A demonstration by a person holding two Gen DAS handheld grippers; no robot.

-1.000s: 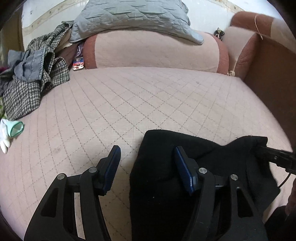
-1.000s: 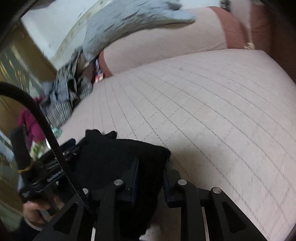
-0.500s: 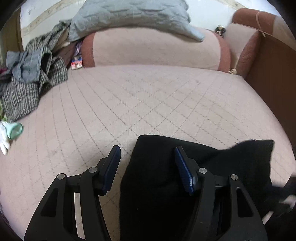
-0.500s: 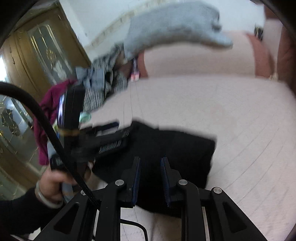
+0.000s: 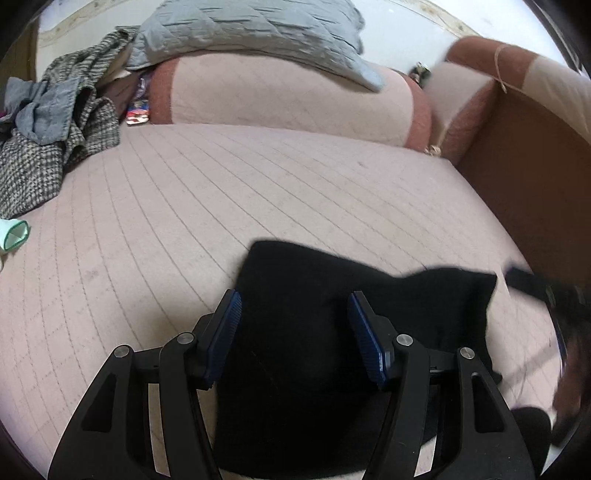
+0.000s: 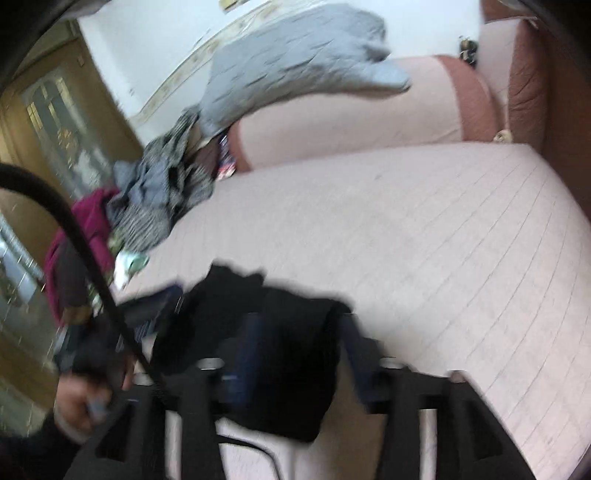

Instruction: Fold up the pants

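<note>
The black pants (image 5: 332, 332) lie folded in a dark bundle on the pink quilted bed (image 5: 258, 192), near its front edge. My left gripper (image 5: 293, 336) is open and hovers just over the pants, its blue pads (image 5: 225, 332) wide apart and holding nothing. My right gripper (image 6: 299, 354) is open in the blurred right wrist view, with the pants (image 6: 288, 332) below and between its fingers (image 6: 247, 362). It also shows blurred at the right edge of the left wrist view (image 5: 532, 284).
A pile of checked and grey clothes (image 5: 48, 140) lies at the bed's left. A grey quilted pillow (image 5: 251, 33) rests on the pink bolster (image 5: 288, 99) at the back. A brown headboard (image 5: 524, 177) runs along the right. A mint-green item (image 5: 14, 236) lies at far left.
My right gripper was shut on the pants' edge, then opened and let go. The pants have settled lower on the bed. My left gripper stayed open.
</note>
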